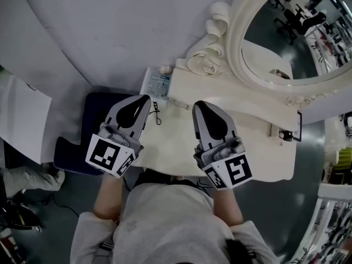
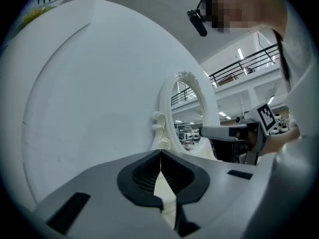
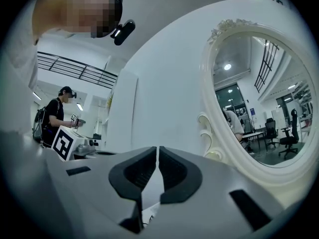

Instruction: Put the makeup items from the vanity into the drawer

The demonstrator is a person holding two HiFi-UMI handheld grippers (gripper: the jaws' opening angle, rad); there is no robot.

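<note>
Both grippers hover side by side over the cream vanity top [image 1: 258, 158], pointing toward the wall. My left gripper [image 1: 144, 99] [image 2: 160, 153] is shut with nothing between its pads. My right gripper [image 1: 197, 104] [image 3: 157, 148] also has its jaws together and holds nothing. Just beyond the left gripper lies a flat white packet with blue print [image 1: 157, 84], with a small pinkish item [image 1: 165, 69] behind it. A thin black cord [image 1: 157, 114] lies between the two grippers. At the vanity's right end sits a small dark item [image 1: 285, 135]. No drawer shows in any view.
An oval mirror in an ornate cream frame [image 1: 236, 65] [image 3: 212, 128] stands at the back of the vanity against a white wall. A flat dark slab [image 1: 300, 126] leans at the right end. A dark blue seat [image 1: 82, 142] sits left of the vanity.
</note>
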